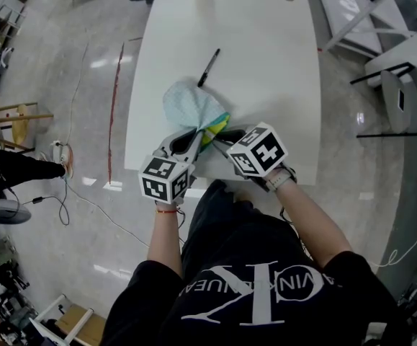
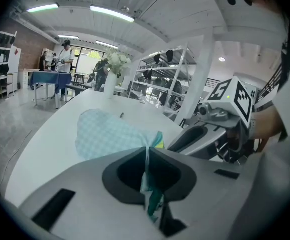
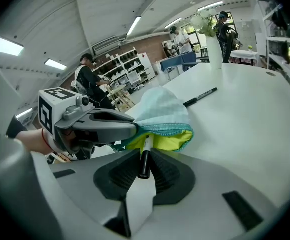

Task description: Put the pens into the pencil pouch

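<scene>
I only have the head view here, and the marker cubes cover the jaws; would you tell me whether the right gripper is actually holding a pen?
Observer: Yes. In the right gripper view, the right gripper has its jaws closed on a black-and-white pen. The pen's far end is at the yellow-lined mouth of the pale blue checked fabric pouch.
Operator: Thank you. What is holding the pouch at that mouth?
Observer: The left gripper view shows the left gripper with its jaws shut on the pouch's teal-trimmed edge.
</scene>
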Tool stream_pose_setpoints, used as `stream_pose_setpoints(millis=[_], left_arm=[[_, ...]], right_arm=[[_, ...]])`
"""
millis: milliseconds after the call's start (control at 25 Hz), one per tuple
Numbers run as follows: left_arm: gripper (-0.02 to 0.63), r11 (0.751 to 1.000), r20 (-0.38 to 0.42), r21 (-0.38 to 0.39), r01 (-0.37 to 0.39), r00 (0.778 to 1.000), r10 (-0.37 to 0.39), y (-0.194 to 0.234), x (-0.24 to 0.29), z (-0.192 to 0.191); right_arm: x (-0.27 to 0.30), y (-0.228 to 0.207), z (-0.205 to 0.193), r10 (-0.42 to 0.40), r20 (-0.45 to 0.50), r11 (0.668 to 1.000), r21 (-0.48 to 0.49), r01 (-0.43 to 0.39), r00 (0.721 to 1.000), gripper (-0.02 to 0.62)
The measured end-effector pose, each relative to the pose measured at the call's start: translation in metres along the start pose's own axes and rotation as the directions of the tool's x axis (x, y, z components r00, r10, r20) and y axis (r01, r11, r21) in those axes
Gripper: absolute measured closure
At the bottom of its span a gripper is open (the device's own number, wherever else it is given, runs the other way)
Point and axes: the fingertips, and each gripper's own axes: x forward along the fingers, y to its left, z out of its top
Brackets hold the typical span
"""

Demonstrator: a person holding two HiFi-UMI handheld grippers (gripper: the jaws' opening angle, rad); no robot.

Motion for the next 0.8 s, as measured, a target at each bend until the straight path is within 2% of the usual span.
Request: stream_pose_setpoints(millis=[160, 440, 640, 800], left_arm=[[0.585, 1.000, 0.006, -0.019, 0.009, 1.000, -0.009, -0.001, -0.002, 0.001], [0.585, 0.998, 0.025, -0.056, -0.032, 0.999, 0.033, 0.008, -0.004, -0.001], [0.585, 0.997, 0.037, -0.069, -0.045, 0.998, 0.048, 0.012, -0.006, 0.001], [0.584, 0.996, 0.034, -0.072, -0.046, 0.998, 0.048, 0.012, -0.005, 0.002]], right_arm=[[0.004, -0.001, 0.003, -0.013, 0.028, 1.000, 0.018, 0.013, 1.000, 0.518], [-0.006, 0.000, -0.004, -0.003, 0.080, 0.999, 0.039, 0.000, 0.997, 0.492], [-0.011, 0.000, -0.019, -0.011, 0.055, 1.000, 0.029, 0.010, 0.998, 0.486], [-0.008, 0.000, -0.028, -0.031, 0.018, 0.999, -0.022, 0.032, 0.999, 0.488]])
